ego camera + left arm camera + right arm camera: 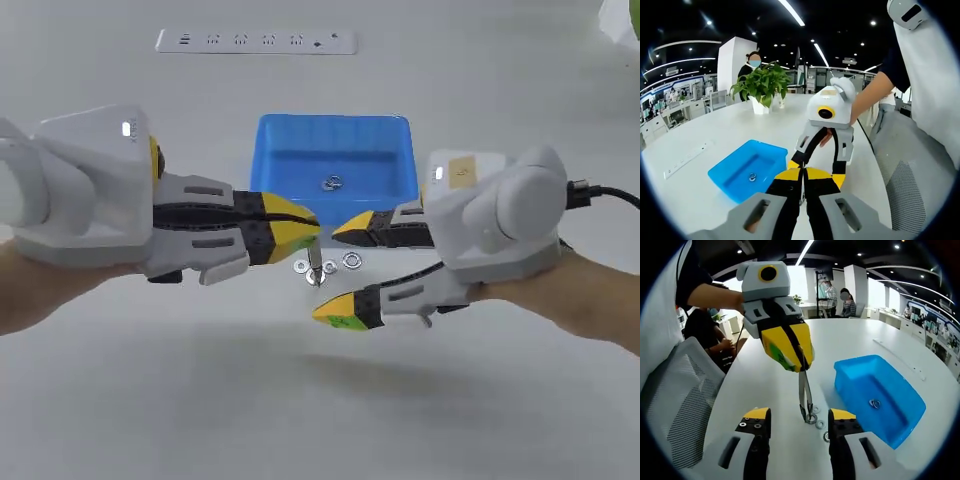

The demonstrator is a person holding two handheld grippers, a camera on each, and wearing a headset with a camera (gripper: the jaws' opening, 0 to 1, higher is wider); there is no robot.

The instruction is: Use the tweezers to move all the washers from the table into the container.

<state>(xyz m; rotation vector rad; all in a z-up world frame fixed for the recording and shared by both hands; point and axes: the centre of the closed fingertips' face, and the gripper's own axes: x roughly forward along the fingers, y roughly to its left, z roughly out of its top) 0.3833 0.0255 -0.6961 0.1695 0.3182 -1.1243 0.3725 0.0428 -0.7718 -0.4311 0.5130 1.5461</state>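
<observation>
Yellow-tipped left tongs (799, 364) clamp the tweezers (804, 390), tips at a washer (811, 419); right tongs (336, 272) gape wide, empty.

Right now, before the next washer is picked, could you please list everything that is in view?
washers on table: four, it seems, silver, grouped in front of the container
washer in container: one, silver, on its floor
container: one, blue, mid-table
tweezers: one pair, metal, tips down at the washers
power strip: one, white, behind the container
potted plant: one, green, white pot, farther along the table
table: one, white
left gripper: grey, yellow tips, shut on tweezers
right gripper: same colours, open, near the washers
</observation>
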